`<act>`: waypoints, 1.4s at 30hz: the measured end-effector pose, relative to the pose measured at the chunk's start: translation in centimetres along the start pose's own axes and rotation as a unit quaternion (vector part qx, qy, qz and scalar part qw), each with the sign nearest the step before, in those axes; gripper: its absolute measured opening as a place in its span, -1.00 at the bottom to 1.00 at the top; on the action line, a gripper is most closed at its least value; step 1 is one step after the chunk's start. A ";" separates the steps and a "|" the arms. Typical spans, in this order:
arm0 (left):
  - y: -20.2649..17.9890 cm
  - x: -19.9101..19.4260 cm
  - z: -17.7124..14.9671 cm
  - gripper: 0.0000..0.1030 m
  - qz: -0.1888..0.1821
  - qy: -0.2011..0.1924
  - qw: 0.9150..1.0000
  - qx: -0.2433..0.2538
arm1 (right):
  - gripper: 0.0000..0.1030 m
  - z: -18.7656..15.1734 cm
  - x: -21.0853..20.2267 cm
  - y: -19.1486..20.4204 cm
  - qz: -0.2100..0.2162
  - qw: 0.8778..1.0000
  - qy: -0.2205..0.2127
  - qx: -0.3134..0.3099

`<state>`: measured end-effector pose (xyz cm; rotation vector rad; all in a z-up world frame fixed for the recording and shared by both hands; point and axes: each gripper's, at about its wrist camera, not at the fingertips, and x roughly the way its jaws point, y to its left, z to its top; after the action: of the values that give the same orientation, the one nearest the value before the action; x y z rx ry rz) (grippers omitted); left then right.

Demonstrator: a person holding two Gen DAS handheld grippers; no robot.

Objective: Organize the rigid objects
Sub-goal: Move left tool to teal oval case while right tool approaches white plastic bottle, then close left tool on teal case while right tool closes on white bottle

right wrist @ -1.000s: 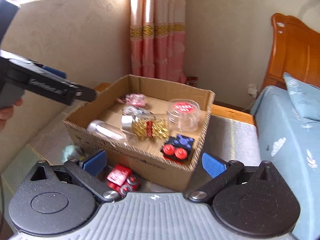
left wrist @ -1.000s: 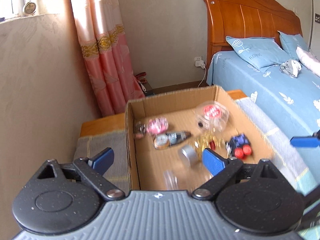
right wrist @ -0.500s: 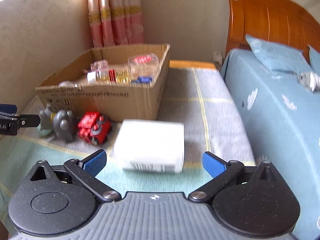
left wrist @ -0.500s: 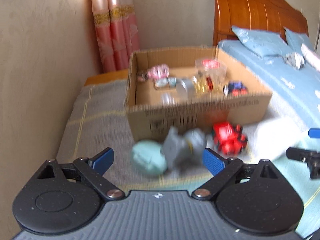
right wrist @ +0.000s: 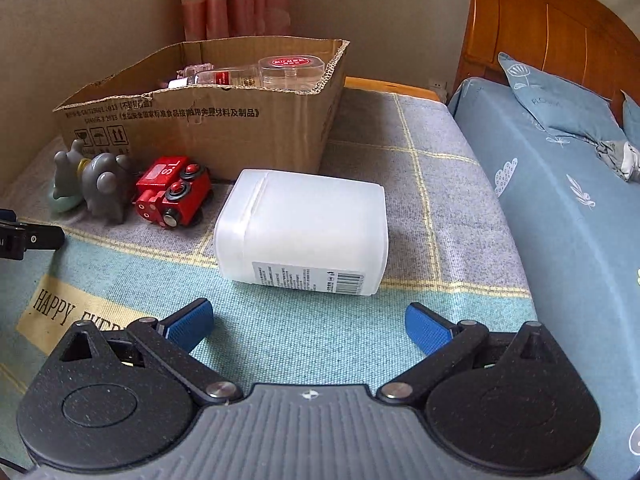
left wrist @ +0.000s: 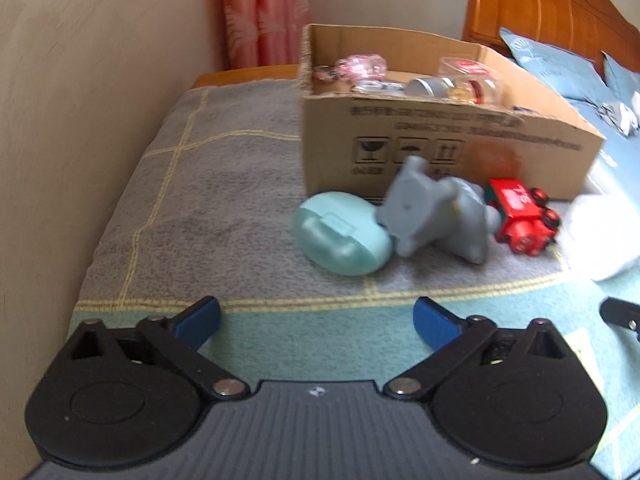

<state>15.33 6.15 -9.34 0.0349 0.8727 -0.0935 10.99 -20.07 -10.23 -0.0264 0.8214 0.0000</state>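
Note:
A cardboard box holds several small items, among them a clear jar with a red lid. In front of it lie a mint-green case, a grey toy animal, a red toy train and a white plastic container on its side. My left gripper is open and empty, a short way before the green case. My right gripper is open and empty, just before the white container. The left gripper's tip shows at the right view's left edge.
All rests on a grey and teal checked blanket printed "HAPPY". A beige wall runs along the left, with pink curtains behind the box. A blue-sheeted bed with a wooden headboard borders the right.
Both grippers pulled back from above the box and dropped low to the blanket. The loose toys and the white container now lie just ahead of them. Both stayed open.

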 end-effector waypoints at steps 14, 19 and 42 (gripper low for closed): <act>0.7 1.3 1.3 1.00 -0.021 -0.011 0.999 0.027 | 1.00 0.3 0.3 0.4 -0.003 1.000 -0.020 0.005; 1.1 1.6 1.5 1.00 -0.034 -0.016 0.998 0.041 | 1.00 1.0 1.0 0.4 0.000 1.000 -0.023 0.002; -0.2 1.6 2.4 0.17 -0.083 -0.056 0.985 0.137 | 1.00 0.7 1.0 0.5 -0.001 0.999 -0.040 0.002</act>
<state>18.13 5.67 -9.03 0.2138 0.7447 -0.3682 12.20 -19.60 -10.45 -0.0222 0.7412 -0.0020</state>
